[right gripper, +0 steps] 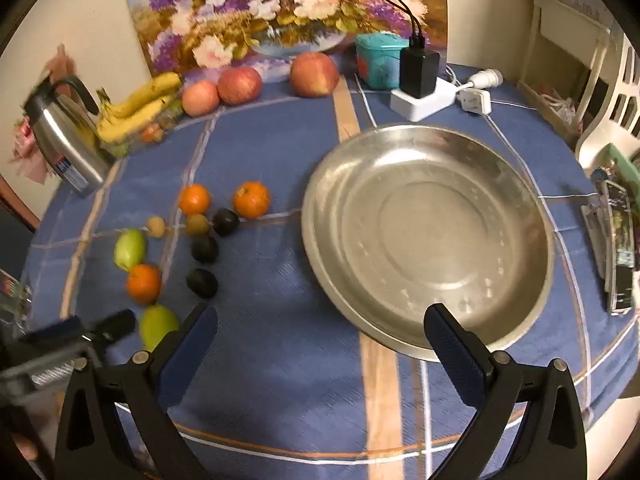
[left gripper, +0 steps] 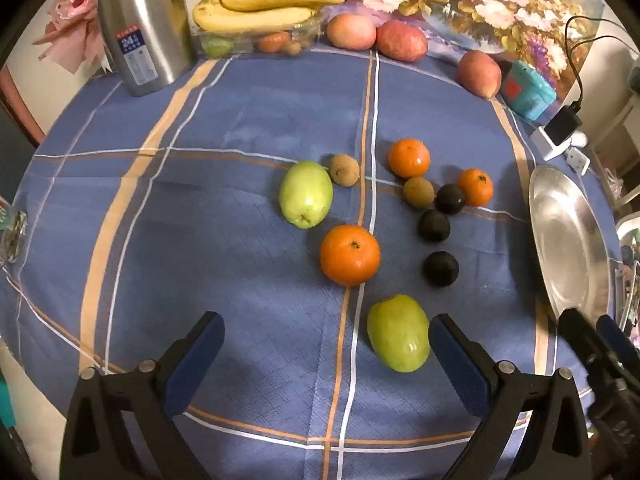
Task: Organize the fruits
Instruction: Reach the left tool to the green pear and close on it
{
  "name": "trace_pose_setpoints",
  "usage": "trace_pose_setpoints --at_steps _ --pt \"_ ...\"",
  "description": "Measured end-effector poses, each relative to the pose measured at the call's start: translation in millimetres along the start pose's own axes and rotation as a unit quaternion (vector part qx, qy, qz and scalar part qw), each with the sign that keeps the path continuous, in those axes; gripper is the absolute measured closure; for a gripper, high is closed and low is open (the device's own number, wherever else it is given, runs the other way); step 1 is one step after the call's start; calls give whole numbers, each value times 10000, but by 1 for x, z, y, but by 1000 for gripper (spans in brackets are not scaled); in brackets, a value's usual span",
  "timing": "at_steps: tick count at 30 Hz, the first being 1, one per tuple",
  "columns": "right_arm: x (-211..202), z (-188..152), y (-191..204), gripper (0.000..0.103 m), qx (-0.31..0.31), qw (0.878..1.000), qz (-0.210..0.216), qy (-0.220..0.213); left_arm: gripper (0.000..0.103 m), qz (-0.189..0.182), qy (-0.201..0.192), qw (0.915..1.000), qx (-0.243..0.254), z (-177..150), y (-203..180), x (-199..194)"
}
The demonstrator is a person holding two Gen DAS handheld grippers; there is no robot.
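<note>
green fruit just inside left gripper right finger, untouched; both grippers' jaws spread wide, empty.

Black hand-held gripper, blue pads

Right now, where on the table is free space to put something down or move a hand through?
The metal plate holds nothing. Bare cloth lies between the thermos and the green fruit, and in front of the plate's near rim. It is crowded where oranges, dark plums and small brown fruits cluster.
</note>
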State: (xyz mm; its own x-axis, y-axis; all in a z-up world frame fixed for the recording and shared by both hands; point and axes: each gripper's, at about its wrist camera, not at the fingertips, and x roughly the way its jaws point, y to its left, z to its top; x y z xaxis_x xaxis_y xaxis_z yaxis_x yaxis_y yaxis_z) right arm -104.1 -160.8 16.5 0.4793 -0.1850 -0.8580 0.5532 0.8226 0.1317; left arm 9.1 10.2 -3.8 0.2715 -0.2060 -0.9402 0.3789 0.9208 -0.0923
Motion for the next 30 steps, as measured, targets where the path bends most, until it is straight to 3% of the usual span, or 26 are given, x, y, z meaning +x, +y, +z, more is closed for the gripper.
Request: trace_pose_setpoints --at_steps 7,11,19,24,27,30 --pt "0 8 -1 0 307 9982 502 -128 2 -197 259 9995 -58 -1 -4 11" --pt "8 12 5 0 264 9976 637 -91 16 -431 442 9980 -112 -1 -8 20" --pt "17 15 23 1 -181 9978 617 -189 27 -546 541 9970 1 3 -24 33" --pt "21 17 33 1 -349 9974 562 -281 48 -637 593 9962 55 7 -36 41" --pt "26 19 36 7 -357 9975 566 -219 56 -719 663 9952 66 12 -40 46" --pt "30 20 36 8 -292 9978 573 -136 58 -757 654 9950 56 12 -40 47"
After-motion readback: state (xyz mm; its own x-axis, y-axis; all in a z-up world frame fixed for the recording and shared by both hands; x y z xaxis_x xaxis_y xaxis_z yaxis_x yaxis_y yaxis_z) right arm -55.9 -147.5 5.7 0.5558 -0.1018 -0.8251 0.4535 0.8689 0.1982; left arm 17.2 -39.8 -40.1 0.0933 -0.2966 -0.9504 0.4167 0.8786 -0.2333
